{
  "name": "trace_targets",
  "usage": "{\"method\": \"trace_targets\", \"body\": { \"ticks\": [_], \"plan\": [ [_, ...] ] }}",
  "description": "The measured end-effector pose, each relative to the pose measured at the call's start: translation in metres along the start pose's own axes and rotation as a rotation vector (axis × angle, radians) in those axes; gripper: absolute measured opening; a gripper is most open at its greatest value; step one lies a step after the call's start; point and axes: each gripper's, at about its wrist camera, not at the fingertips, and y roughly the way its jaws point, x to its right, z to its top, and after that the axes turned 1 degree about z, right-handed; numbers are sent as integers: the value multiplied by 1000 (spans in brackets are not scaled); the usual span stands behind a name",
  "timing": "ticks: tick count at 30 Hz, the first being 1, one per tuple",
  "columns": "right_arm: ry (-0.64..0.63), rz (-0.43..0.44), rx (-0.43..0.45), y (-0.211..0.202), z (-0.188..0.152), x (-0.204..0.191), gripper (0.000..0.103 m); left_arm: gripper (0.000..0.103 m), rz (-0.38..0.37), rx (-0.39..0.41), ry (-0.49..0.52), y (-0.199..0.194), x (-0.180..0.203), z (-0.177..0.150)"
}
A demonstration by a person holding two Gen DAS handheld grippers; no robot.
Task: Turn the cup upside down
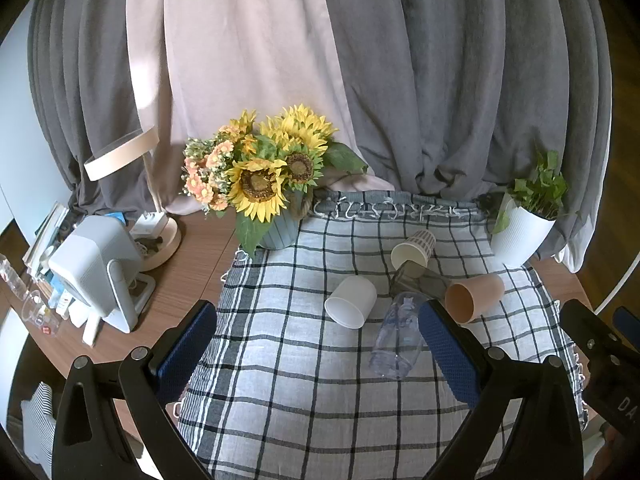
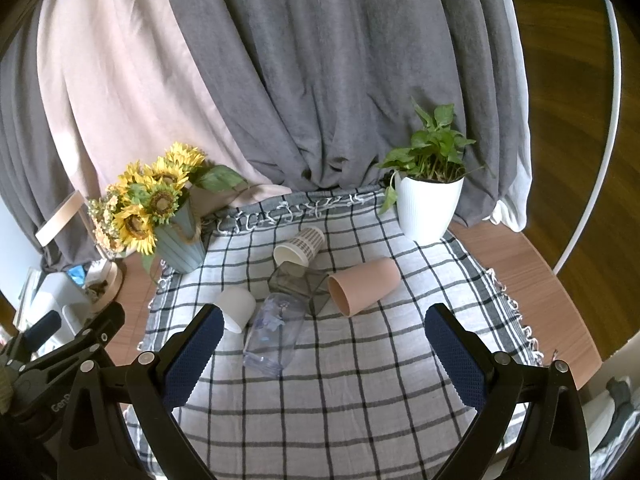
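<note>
Several cups lie on their sides on a checked cloth (image 1: 304, 380) (image 2: 360, 380). A white cup (image 1: 352, 300) (image 2: 237, 307), a clear plastic cup (image 1: 400, 336) (image 2: 274, 332), a dark square glass (image 1: 420, 282) (image 2: 300, 284), a tan cup (image 1: 474, 296) (image 2: 364, 286) and a patterned paper cup (image 1: 414, 249) (image 2: 300, 246) form a cluster. My left gripper (image 1: 318, 350) is open and empty, short of the white and clear cups. My right gripper (image 2: 322, 354) is open and empty, just short of the clear cup.
A sunflower vase (image 1: 276, 232) (image 2: 180, 244) stands at the cloth's back left. A white plant pot (image 1: 518, 236) (image 2: 428, 208) stands at the back right. A lamp (image 1: 132, 152), a white device (image 1: 96, 268) and clutter sit on the wooden table at left. Grey curtains hang behind.
</note>
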Motion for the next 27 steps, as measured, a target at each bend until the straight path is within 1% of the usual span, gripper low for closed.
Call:
{"method": "trace_targets", "body": {
  "ticks": [9, 15, 20, 22, 24, 27],
  "plan": [
    [-1, 0, -2, 3, 0, -1, 101, 103, -1, -8, 7, 4, 3, -4],
    [3, 9, -28, 15, 6, 3, 101, 103, -15, -32, 48, 28, 12, 15],
    [56, 37, -78, 55, 35, 6, 101, 103, -49, -63, 131, 60, 25, 47],
    [82, 70, -106, 74, 49, 10, 101, 103, -60, -69, 161, 72, 30, 61],
    [101, 80, -146, 92, 62, 13, 101, 103, -35, -82, 185, 86, 35, 76],
    [135, 114, -199, 124, 83, 18, 101, 103, -33, -86, 215, 106, 45, 98]
  ]
}}
